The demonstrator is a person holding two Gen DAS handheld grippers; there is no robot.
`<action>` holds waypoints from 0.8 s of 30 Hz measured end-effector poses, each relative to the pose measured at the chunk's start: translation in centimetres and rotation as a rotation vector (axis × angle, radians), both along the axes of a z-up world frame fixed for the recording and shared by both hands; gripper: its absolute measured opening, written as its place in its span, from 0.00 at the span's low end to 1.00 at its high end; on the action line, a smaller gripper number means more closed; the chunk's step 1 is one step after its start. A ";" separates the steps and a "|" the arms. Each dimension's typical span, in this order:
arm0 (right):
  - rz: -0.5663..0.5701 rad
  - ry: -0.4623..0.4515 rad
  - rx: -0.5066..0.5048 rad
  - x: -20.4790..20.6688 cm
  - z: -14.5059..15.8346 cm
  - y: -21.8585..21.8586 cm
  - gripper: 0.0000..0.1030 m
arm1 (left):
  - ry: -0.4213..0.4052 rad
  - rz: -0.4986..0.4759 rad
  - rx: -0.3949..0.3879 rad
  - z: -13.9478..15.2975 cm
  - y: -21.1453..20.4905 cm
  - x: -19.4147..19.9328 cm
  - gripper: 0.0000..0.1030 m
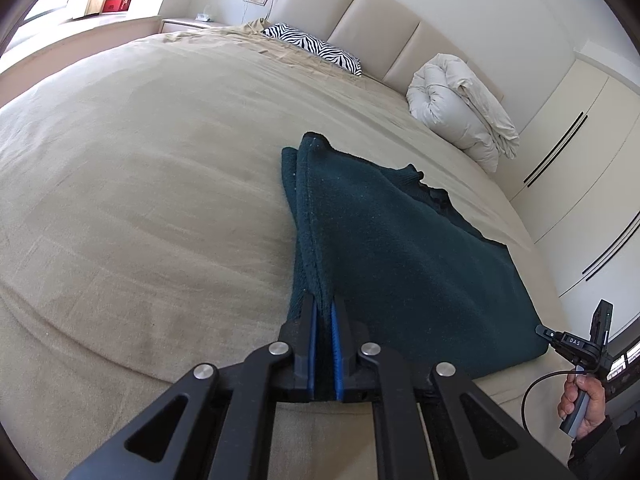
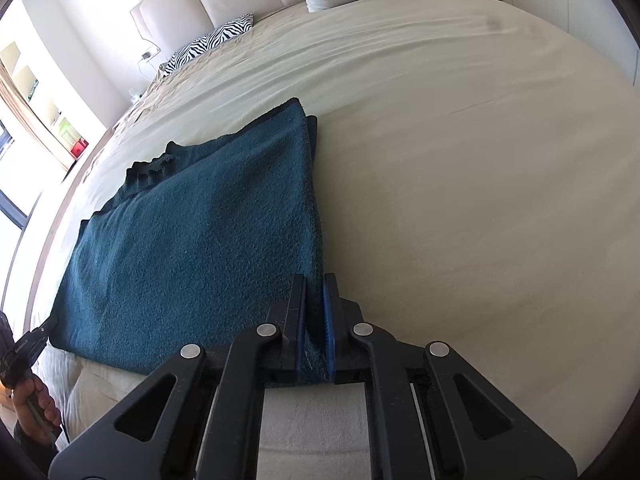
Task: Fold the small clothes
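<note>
teal fleece sweater (image 1: pixel 384 248) lies flat on the beige bedsheet (image 1: pixel 140 208), near the foot edge of the bed, well apart from the zebra pillow (image 1: pixel 316 48) and the rolled white duvet (image 1: pixel 460 116) at the headboard. looks already folded over once: doubled edges run along both long sides, ribbed collar (image 2: pixel 150 170) pokes out at the far end.

left gripper (image 1: pixel 324 308) is clamped on the sweater's near left corner, fabric pinched between the blue pads (image 1: pixel 337 344). right gripper (image 2: pixel 314 284) is clamped on the near right corner the same way.

risks, my read: thick pile may creep out of the pads when lifted; a grip that catches only the top layer lets the lower one sag and skews the fold; uneven lift between hands drags the sweater across the sheet and misaligns the edges.
</note>
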State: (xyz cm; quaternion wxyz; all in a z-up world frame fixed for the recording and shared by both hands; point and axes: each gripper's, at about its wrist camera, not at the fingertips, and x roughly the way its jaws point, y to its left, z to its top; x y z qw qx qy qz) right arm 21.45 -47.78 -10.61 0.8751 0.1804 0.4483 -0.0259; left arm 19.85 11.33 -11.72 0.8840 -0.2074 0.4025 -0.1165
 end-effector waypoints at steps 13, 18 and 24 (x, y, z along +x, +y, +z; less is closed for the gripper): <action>-0.034 0.007 0.047 -1.5 -0.7 -1.2 0.05 | 0.050 -0.008 -0.001 -1.9 0.7 -1.0 0.08; -0.038 0.016 0.075 -1.3 -1.5 -1.6 0.05 | 0.056 -0.008 0.000 -2.0 0.7 -1.0 0.08; -0.035 0.016 0.087 -0.9 -1.8 -2.0 0.05 | 0.054 -0.016 0.022 -1.9 0.2 -1.2 0.08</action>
